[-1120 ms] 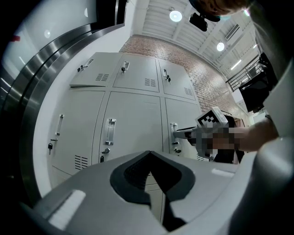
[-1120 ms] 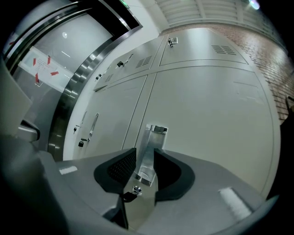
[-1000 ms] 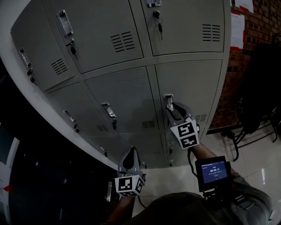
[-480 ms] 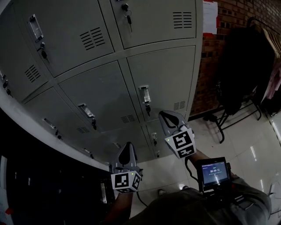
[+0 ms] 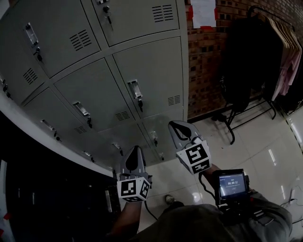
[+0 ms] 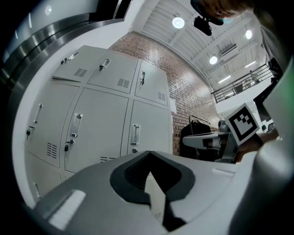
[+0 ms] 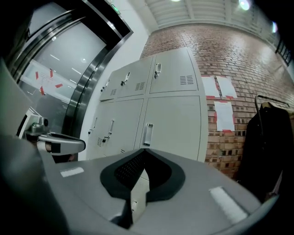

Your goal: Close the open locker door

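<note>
The grey lockers (image 5: 142, 71) fill the upper left of the head view, and every door I can see lies flush with its frame. The right-column door with a chrome handle (image 5: 134, 88) looks closed. My right gripper (image 5: 173, 125) hangs in the air below that door, apart from it. Its jaws have just been closing and now meet with nothing between them. My left gripper (image 5: 134, 148) is lower and to the left, also clear of the lockers, its tips together and empty. In the left gripper view the left gripper (image 6: 149, 153) faces the lockers (image 6: 101, 124). In the right gripper view the right gripper (image 7: 144, 150) faces them too.
A brick wall (image 5: 203, 61) with papers (image 5: 204, 12) stands right of the lockers. A clothes rack with dark garments (image 5: 244, 66) and pink ones (image 5: 286, 61) stands further right on the glossy floor (image 5: 265, 151). A dark glass panel (image 5: 42, 198) runs along the left. A small screen (image 5: 231, 183) sits by the right forearm.
The right gripper has come away from the locker handle and its jaws have closed. Both grippers have drawn back from the lockers, and the view has swung right towards the brick wall and rack.
</note>
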`<state>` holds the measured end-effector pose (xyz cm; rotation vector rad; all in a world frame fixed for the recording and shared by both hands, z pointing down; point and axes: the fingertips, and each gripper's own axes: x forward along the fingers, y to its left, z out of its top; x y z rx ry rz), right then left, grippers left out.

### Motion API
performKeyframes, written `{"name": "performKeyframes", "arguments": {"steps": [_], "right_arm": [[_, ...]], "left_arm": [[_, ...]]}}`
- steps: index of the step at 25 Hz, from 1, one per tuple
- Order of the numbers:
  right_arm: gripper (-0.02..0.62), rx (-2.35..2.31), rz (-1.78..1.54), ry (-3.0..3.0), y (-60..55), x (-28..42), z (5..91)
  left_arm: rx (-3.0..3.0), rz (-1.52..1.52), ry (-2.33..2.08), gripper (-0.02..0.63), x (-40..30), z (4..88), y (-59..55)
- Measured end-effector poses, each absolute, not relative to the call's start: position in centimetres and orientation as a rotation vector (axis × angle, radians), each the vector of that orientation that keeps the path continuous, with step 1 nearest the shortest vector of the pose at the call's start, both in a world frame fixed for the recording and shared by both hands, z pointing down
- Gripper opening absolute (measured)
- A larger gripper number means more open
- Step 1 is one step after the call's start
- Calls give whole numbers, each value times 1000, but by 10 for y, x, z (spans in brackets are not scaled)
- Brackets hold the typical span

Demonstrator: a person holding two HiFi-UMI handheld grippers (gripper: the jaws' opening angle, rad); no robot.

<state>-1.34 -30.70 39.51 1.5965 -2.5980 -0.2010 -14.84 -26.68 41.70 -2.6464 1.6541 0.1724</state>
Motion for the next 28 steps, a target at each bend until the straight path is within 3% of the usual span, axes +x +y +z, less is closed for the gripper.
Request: {"name": "performKeyframes", "arguments": {"steps": [15,28], "right_arm": [[6,1487,-118,-2702,-89,100,408],[6,1548,-118,-2649,18,95,409]], "left_arm": [[-2571,91,1739,-3,-35,418,-64],[-2610,118,1634,-3,-38,403,23]]}}
